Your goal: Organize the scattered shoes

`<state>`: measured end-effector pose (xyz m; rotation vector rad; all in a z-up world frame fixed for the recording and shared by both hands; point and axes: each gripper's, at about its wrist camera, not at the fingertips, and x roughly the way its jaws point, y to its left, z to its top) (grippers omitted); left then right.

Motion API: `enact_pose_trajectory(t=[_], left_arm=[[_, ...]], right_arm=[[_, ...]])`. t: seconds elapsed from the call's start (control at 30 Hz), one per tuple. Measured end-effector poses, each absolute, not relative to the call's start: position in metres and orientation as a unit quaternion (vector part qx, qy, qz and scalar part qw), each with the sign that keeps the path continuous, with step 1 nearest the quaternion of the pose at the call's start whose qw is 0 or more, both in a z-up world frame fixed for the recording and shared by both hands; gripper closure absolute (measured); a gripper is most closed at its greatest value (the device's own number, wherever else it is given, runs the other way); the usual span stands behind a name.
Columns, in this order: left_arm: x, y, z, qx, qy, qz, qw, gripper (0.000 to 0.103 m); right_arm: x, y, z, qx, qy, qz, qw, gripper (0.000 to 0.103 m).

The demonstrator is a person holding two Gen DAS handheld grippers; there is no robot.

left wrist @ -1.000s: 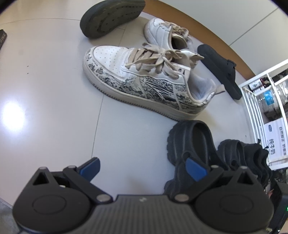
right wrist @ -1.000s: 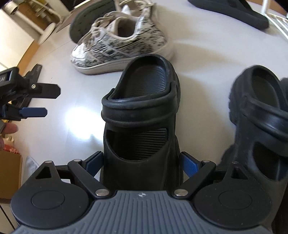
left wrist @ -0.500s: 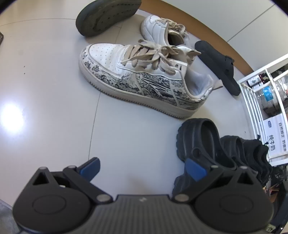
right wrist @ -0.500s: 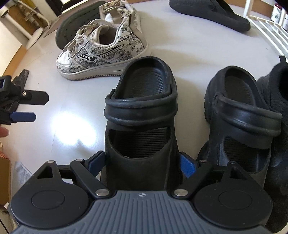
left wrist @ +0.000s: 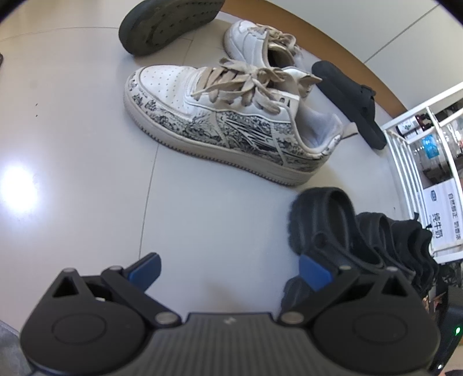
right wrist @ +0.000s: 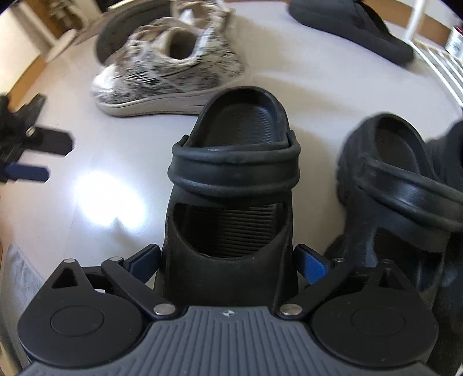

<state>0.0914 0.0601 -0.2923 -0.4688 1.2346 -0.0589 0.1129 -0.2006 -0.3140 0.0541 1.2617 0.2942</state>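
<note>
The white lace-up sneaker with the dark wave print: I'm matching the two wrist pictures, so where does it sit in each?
Left wrist: the white lace-up sneaker with the dark wave print lies at upper centre, side-on.
Right wrist: upper left, blurred, heel facing us.
Shared landmark: the flat black slipper beyond it.

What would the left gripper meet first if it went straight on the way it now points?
Most likely bare floor. The open left gripper points down at empty tile; the patterned sneaker lies farther ahead and the black clog off to its right. Depth is uncertain.
</note>
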Motion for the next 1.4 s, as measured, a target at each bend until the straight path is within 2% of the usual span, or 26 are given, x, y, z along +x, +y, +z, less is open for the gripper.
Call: enact_pose_trajectory(t=[0.8, 0.97, 1.1, 1.4], left_arm=[[0.098, 0.056, -0.29, -0.21, 0.569, -0.035, 0.795, 0.0], [0.104, 0.051, -0.283, -0.189, 0.559, -0.047, 0.806, 0.0], [0.11, 0.059, -0.275, -0.188, 0.526, -0.026, 0.829, 0.001], [0.129, 0.078, -0.272, -0.19, 0.504, -0.006, 0.843, 0.01]], right_arm=[[0.095, -0.202, -0.297, 0.009, 0.576, 0.107, 0.811, 0.007], [0.094, -0.203, -0.301, 0.009, 0.575, 0.115, 0.81, 0.007], [0.094, -0.209, -0.294, 0.034, 0.566, 0.094, 0.818, 0.012], [0.098, -0.224, -0.287, 0.078, 0.555, 0.111, 0.821, 0.015]])
